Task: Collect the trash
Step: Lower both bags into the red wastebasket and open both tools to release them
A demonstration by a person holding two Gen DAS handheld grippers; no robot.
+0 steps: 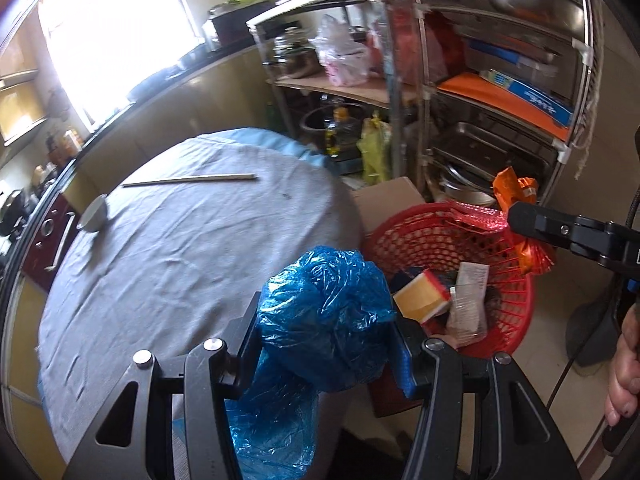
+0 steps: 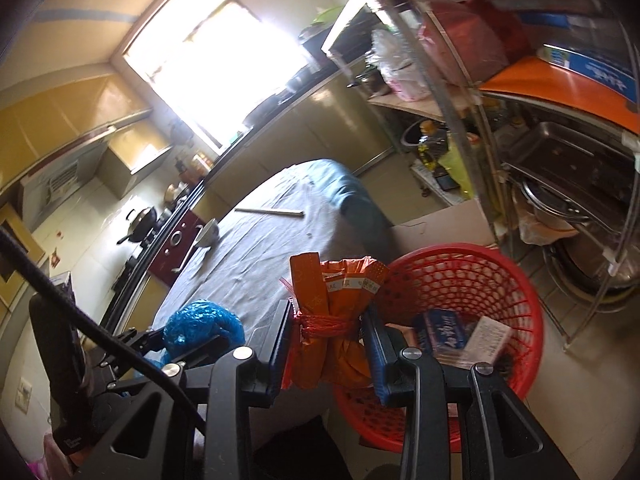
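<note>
My left gripper (image 1: pixel 326 344) pinches a crumpled blue plastic bag (image 1: pixel 324 312) above the worktop (image 1: pixel 180 264) edge; red basket (image 1: pixel 516 312) just right of it w/ cartons inside. My right gripper (image 2: pixel 330 344) clamps an orange wrapper bundle (image 2: pixel 332 312) at the basket's (image 2: pixel 520 280) near-left rim. Bowl (image 1: pixel 94 216) & chopsticks (image 1: pixel 188 180) further out

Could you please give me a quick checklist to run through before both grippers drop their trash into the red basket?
1. Left gripper clamped on the crumpled blue plastic bag: ok.
2. Right gripper clamped on the orange snack wrapper bundle: ok.
3. Red plastic mesh basket open, with room: ok.
4. Orange bundle over the basket: cannot tell.
5. Blue bag over the basket: not ok, beside the rim.
</note>
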